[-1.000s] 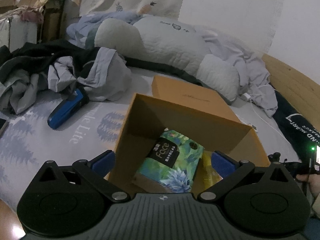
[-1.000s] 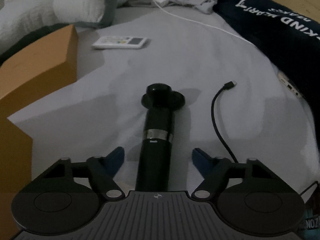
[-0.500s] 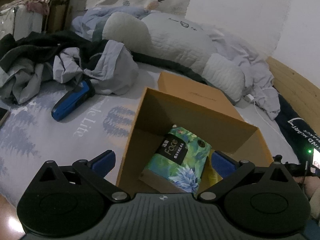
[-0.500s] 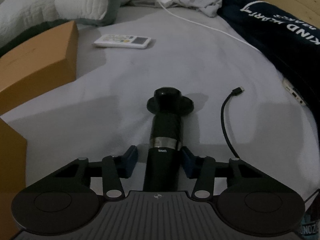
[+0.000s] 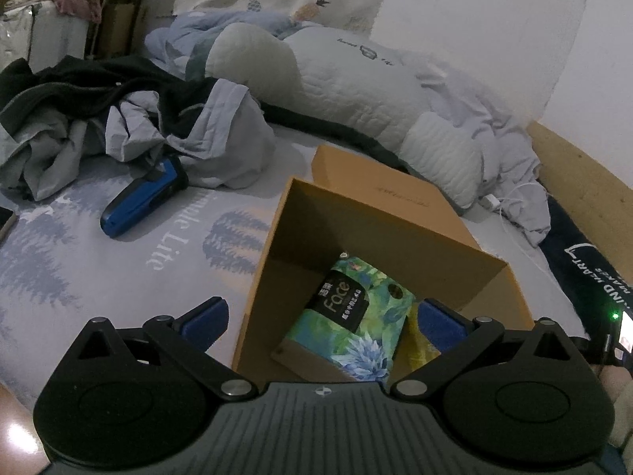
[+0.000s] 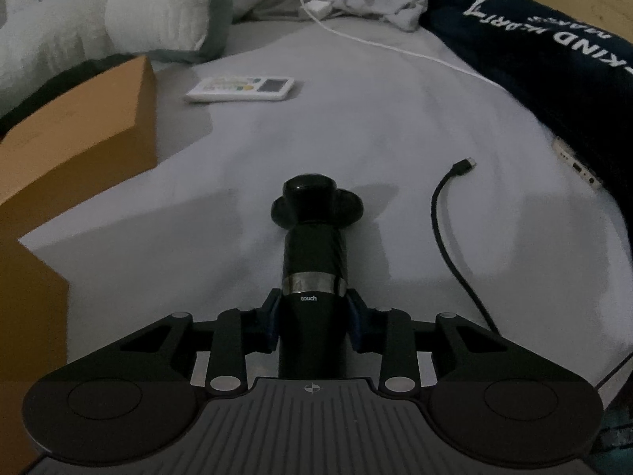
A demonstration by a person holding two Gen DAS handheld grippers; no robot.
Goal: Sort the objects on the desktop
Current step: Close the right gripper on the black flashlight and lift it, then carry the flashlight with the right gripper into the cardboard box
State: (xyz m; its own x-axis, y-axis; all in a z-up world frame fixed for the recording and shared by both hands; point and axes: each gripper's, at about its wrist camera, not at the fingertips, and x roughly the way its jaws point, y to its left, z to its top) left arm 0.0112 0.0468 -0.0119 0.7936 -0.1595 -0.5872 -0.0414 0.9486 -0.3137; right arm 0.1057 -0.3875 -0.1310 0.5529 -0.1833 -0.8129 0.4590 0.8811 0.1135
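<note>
Downward, the right hand-held gripper (image 6: 314, 326) is angled at the grey bed sheet (image 6: 395, 126) and clenched on a black cylindrical device with a silver band (image 6: 314, 255), which lies on the sheet. Only the left wrist view shows the left hand-held gripper (image 5: 320, 316), held released over an open orange cardboard box (image 5: 316, 221) containing a green floral tissue pack (image 5: 356, 324). The device's near end is hidden beneath the gripper body.

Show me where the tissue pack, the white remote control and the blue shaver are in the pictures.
tissue pack (image 5: 348, 324), left wrist view, on its floral top face.
white remote control (image 6: 241, 89), right wrist view, on its button side.
blue shaver (image 5: 138, 204), left wrist view, mid-body.
</note>
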